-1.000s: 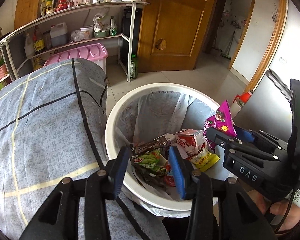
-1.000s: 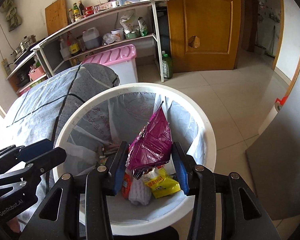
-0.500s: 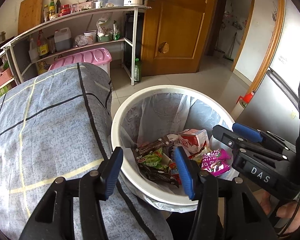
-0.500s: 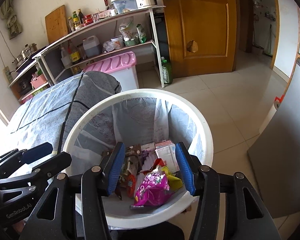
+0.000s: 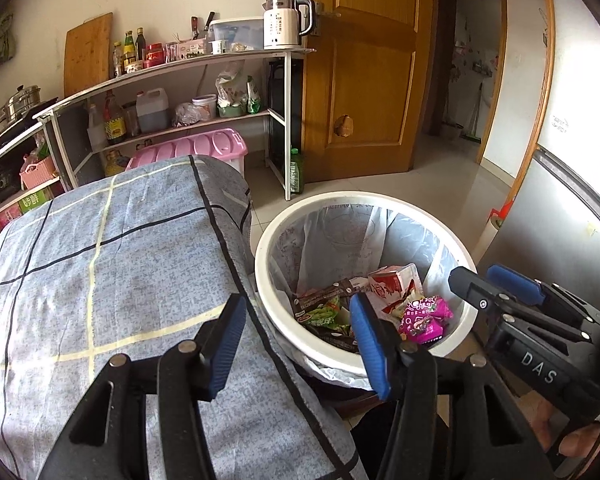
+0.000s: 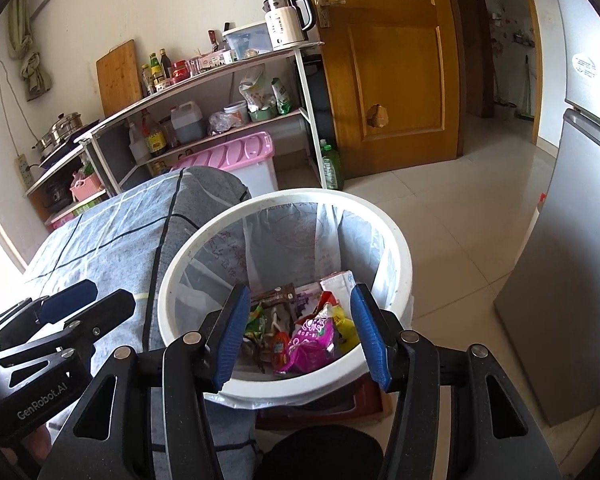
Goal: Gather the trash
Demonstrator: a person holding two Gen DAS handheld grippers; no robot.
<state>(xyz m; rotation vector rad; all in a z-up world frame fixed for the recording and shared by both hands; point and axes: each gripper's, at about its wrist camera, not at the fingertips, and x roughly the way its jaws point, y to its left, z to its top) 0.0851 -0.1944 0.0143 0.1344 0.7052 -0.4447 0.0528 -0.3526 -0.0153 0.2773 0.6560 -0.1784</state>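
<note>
Both my grippers are spread wide with nothing between the pads. My right gripper (image 6: 300, 332) hangs over the near rim of the bin (image 6: 400, 248); my left gripper (image 5: 298, 344) sits over the table edge, beside the bin's left rim (image 5: 260, 264). The pink wrapper (image 6: 310, 344) lies inside the bin, on top of the other trash, toward the near side; from the left cam it's at the right side of the pile (image 5: 422, 318). Around it: a red-white carton (image 5: 394, 284), a green wrapper (image 5: 320, 316), a brown wrapper (image 6: 278, 294) and a yellow packet (image 6: 346, 330). The bin is lined with a clear bag (image 6: 300, 232) and stands touching the checked blue cloth (image 5: 100, 260).
</note>
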